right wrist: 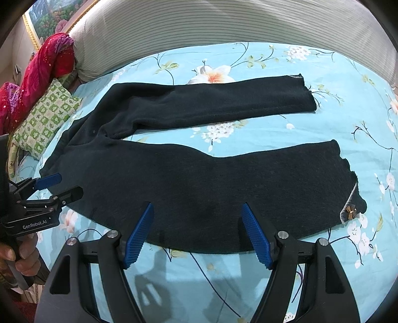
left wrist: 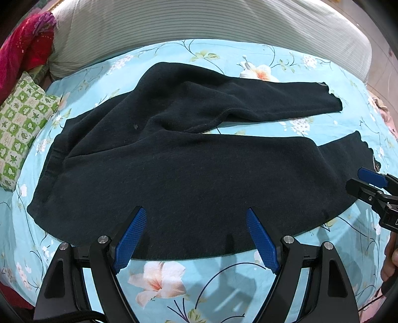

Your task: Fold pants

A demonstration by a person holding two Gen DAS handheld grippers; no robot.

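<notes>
1. The dark pants (left wrist: 189,159) lay spread flat on the blue floral bedsheet (left wrist: 223,280), waistband toward 9 o'clock and both legs running toward 3 o'clock
2. The far leg (right wrist: 223,99) and the near leg (right wrist: 223,188) were apart, with a wedge of sheet showing between them
3. The near leg's cuff at 3 o'clock in the right wrist view carried a small bow trim (right wrist: 351,211)
4. The left gripper (left wrist: 196,238) was released, jaws wide, blue pads (left wrist: 130,239) poised at the near edge of the pants at 6 o'clock; nothing was between them
5. The right gripper (right wrist: 199,233) was likewise released, jaws wide over the near leg's lower edge at 6 o'clock
6. Each gripper showed in the other's view: right one at 3 o'clock, left one at 9 o'clock, near the waistband corner
7. A green patterned pillow (left wrist: 20,129) sat at 9 o'clock, red fabric (left wrist: 22,49) at 10 o'clock, a striped headboard (left wrist: 199,22) at 12 o'clock
</notes>
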